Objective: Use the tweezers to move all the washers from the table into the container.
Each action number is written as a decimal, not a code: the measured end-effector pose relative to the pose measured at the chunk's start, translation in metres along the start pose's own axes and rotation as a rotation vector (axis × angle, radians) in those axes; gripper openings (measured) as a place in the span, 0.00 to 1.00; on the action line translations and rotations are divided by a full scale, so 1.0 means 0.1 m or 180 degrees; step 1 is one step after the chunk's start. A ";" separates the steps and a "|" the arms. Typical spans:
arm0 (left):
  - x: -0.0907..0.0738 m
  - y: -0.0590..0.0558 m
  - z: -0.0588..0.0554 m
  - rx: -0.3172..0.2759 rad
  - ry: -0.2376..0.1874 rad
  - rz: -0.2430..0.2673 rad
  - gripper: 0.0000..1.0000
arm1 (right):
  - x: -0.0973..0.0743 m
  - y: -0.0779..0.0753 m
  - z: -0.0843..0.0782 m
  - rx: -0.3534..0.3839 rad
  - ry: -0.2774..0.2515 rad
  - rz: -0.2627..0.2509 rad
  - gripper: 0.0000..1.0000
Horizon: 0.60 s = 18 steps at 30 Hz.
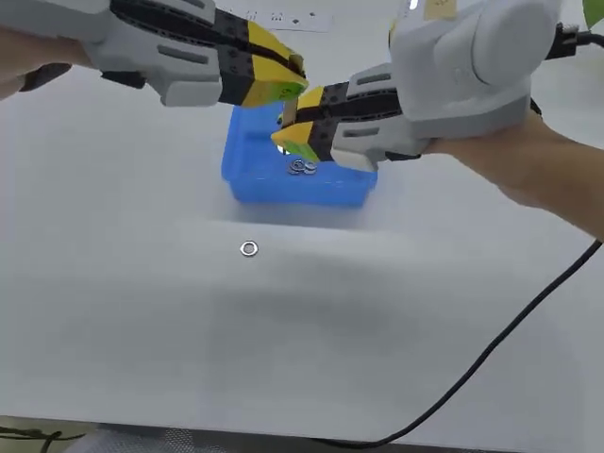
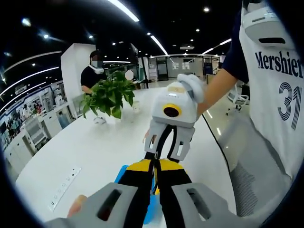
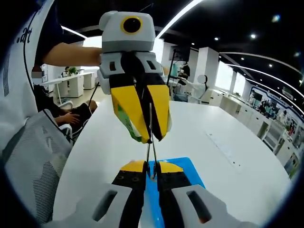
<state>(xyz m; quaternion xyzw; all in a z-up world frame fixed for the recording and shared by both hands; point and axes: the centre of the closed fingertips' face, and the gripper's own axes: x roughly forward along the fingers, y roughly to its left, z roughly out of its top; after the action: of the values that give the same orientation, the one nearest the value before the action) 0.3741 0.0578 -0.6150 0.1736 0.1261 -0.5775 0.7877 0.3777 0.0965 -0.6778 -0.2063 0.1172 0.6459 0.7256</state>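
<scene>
Head view: one flat metal ring washer [image 1: 248, 248] lies on the smooth white table [image 1: 189, 330]; more washers [image 1: 302, 167] sit inside the rectangular blue plastic container [image 1: 283, 193]. Both left gripper [image 1: 288, 90] and right gripper [image 1: 294, 137] pinch the thin steel tweezers [image 3: 150, 128], jaws nearly closed.

"Where can you get in?"

"The table [image 1: 142, 330] in front of the container [image 1: 274, 189] lies open around the one washer [image 1: 248, 248]. You can reach it from the near side or from your left."

"And what blocks you?"

"Your left gripper [image 1: 293, 87] and right gripper [image 1: 286, 135] meet tip to tip over the container, with the tweezers [image 3: 150, 152] pinched between them, so its mouth is partly covered. A cable [image 1: 500, 340] crosses the table at your near right."
</scene>
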 end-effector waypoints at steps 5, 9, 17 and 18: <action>0.02 0.07 -0.05 -0.0019 0.0004 0.0011 0.07 | 0.04 -0.07 -0.06 -0.0039 0.0062 0.0024 0.09; 0.05 0.12 -0.09 0.0009 0.0024 0.0019 0.07 | 0.08 -0.15 -0.11 -0.0083 0.0101 0.0002 0.09; 0.12 0.24 -0.22 -0.0002 0.0088 0.0022 0.07 | 0.14 -0.26 -0.24 -0.0121 0.0189 -0.0006 0.09; 0.14 0.26 -0.25 -0.0004 0.0100 0.0022 0.07 | 0.16 -0.28 -0.27 -0.0118 0.0206 -0.0007 0.09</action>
<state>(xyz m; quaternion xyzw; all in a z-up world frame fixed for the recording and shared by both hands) 0.4032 0.0633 -0.6404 0.1826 0.1383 -0.5719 0.7877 0.4101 0.0965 -0.7050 -0.2407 0.1284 0.6402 0.7182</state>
